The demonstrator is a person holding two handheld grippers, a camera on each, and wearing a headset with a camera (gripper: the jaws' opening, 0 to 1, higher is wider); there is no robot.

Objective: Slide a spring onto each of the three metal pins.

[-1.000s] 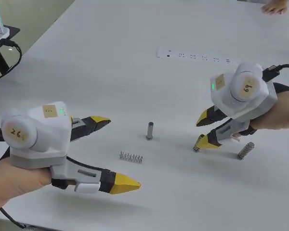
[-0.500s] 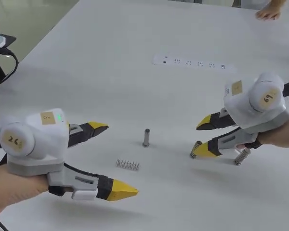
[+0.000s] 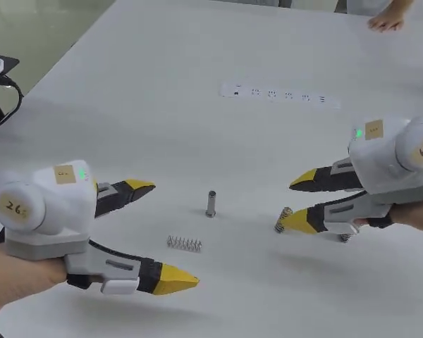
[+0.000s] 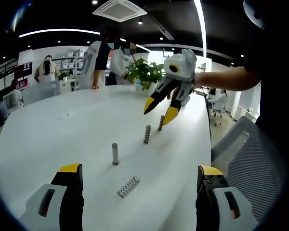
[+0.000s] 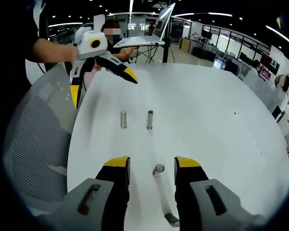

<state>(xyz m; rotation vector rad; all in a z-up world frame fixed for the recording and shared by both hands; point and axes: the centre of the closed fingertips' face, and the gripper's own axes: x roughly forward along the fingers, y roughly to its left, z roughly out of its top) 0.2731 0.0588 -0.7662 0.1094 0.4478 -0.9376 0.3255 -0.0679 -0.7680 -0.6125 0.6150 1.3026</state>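
Body of the right gripper (image 3: 287, 205) runs off the head view's right edge — the right hand (image 3: 417, 213) holding it is mostly cut too. Under its lower jaw a small coiled piece (image 3: 344, 237) peeks out; the rest is covered, so can't tell if it's a bare spring or one on a pin. The pin (image 3: 283, 218) at that jaw's tip is too small to judge how far its coil reaches. The left hand (image 3: 14, 278) on the left gripper (image 3: 175, 234) is clipped by left & bottom edges. Sockets on the power strip (image 3: 278, 94) — blurred, can't count them. A far hand (image 3: 385, 21) sits at the top edge, arm cut off.
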